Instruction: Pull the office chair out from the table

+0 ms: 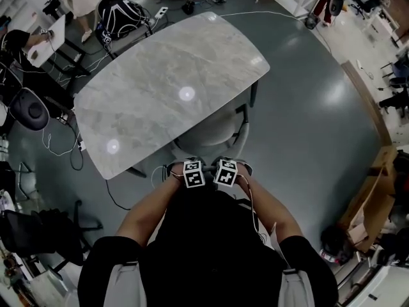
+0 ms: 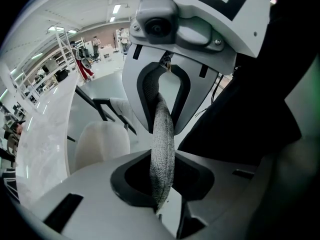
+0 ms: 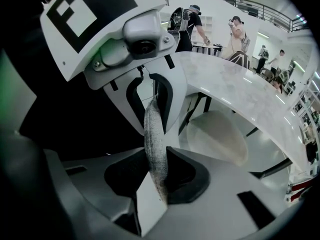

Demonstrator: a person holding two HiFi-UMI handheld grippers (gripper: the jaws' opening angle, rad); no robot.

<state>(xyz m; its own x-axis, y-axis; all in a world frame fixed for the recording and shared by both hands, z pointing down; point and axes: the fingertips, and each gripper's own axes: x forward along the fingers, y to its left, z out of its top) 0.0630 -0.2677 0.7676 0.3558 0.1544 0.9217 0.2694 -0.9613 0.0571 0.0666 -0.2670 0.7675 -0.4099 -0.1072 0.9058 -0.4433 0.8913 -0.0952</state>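
The office chair has a pale seat [image 1: 216, 132] tucked partly under the near edge of the marble table [image 1: 153, 82], with a dark armrest [image 1: 241, 123] at its right. Both grippers sit side by side on the top of its backrest, just in front of my body. My left gripper [image 1: 193, 167] is shut on the grey woven backrest edge [image 2: 163, 149], which runs between its jaws [image 2: 160, 134]. My right gripper [image 1: 226, 166] is shut on the same edge [image 3: 154, 146], a little to the right [image 3: 152, 134]. The seat [image 2: 100, 141] [image 3: 220, 134] shows beyond the jaws in both gripper views.
A black backpack [image 1: 121, 15] lies beyond the table's far left corner. Dark chairs [image 1: 29, 107] [image 1: 38, 232] and floor cables stand to the left. A cardboard box [image 1: 377, 197] is at the right. People work at the far side. Grey floor opens to the table's right.
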